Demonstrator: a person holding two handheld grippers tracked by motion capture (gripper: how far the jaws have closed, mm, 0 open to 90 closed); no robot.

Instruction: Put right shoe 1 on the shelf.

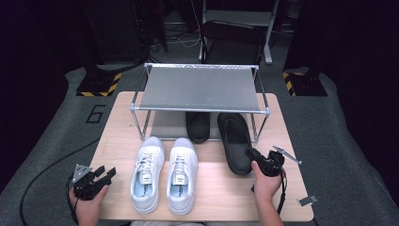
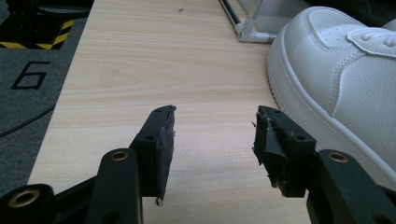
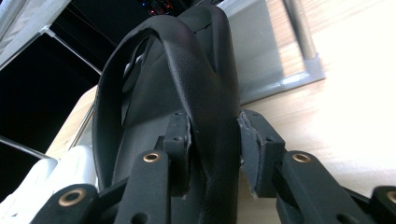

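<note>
A black slipper [image 1: 235,141] lies half under the metal shoe rack [image 1: 200,87], its heel end toward me. My right gripper [image 1: 258,157] is shut on that slipper's right rim near the heel. In the right gripper view the slipper [image 3: 187,70] has its edge pinched between the two jaws of the gripper [image 3: 215,128]. A second black slipper [image 1: 197,126] sits under the rack. Two white sneakers [image 1: 164,174] stand side by side at the table's front. My left gripper [image 1: 104,175] hovers open left of them, and in its own view the gripper [image 2: 215,119] holds nothing, with a sneaker [image 2: 336,79] to its right.
The wooden table [image 1: 117,122] has bare room at its left, where the rack's leg [image 2: 247,28] stands. A small grey piece [image 1: 307,200] lies at the front right corner. Grey floor with a painted 6 [image 1: 95,114] surrounds the table.
</note>
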